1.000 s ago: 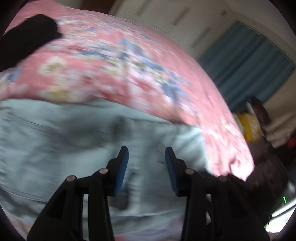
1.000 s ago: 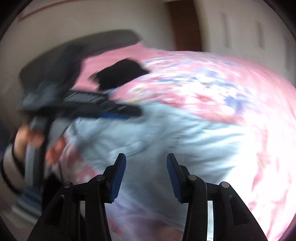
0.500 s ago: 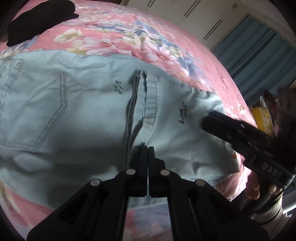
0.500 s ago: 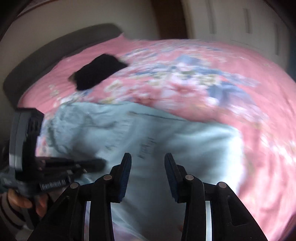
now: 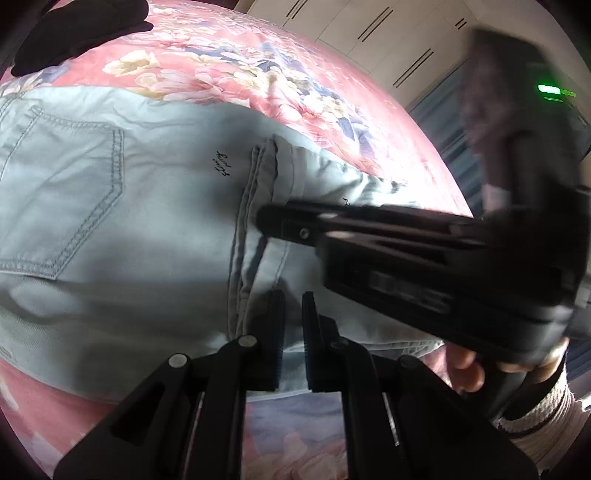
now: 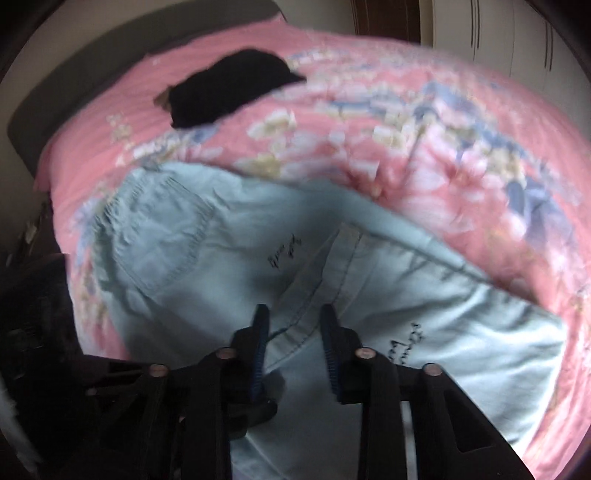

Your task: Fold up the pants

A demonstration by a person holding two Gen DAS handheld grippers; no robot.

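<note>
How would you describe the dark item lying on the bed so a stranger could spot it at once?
Start from the pink floral bedspread. The pale blue pants lie near its front edge; the black garment lies apart from them, further back. It is the only dark, unpatterned thing on the cover.

Bed: pink floral cover [image 6: 388, 122], dark grey headboard [image 6: 66, 74] at far edge
Wall: cream wardrobe doors [image 5: 369, 29]
Window: blue curtain [image 5: 439, 110], right
Door: brown frame [image 6: 388, 18]
</note>
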